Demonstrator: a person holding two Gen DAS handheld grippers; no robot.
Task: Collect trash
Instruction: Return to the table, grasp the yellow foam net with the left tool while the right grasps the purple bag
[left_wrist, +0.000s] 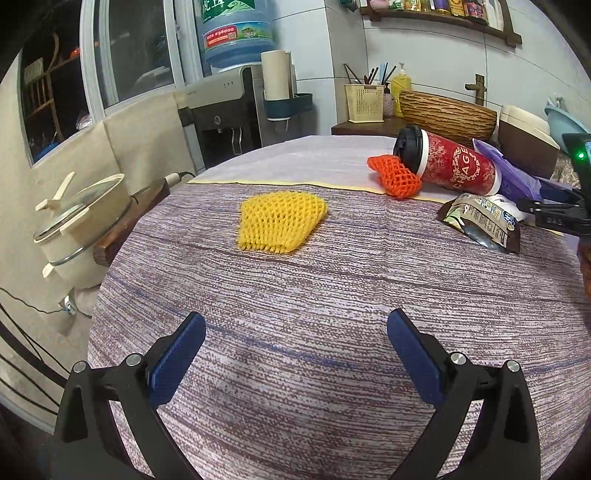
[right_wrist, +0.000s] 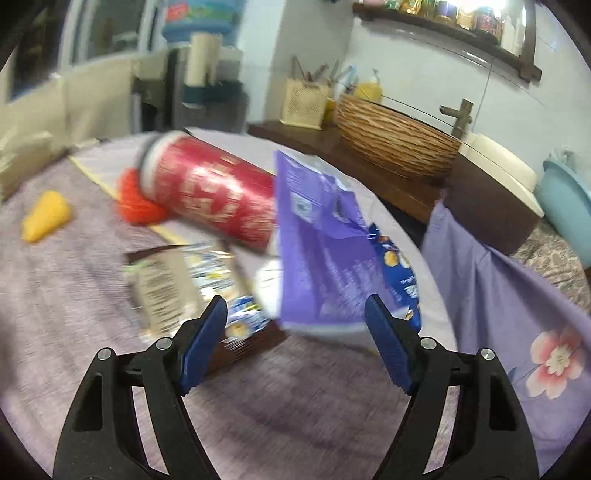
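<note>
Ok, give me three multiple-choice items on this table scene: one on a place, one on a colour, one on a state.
1. Where is the orange foam net?
A. Against the lid end of the red cup
B. Inside the woven basket
C. On top of the yellow foam net

2. What colour is the cup's lid?
A. White
B. Black
C. Green

3. How is the left gripper?
A. Shut on the yellow net
B. Shut on nothing
C. Open, holding nothing

Answers:
1. A: the orange net touches the cup beside its lid.
2. B: the left wrist view shows a black lid.
3. C: its fingers stand wide apart over bare tablecloth, short of the yellow net.
</note>
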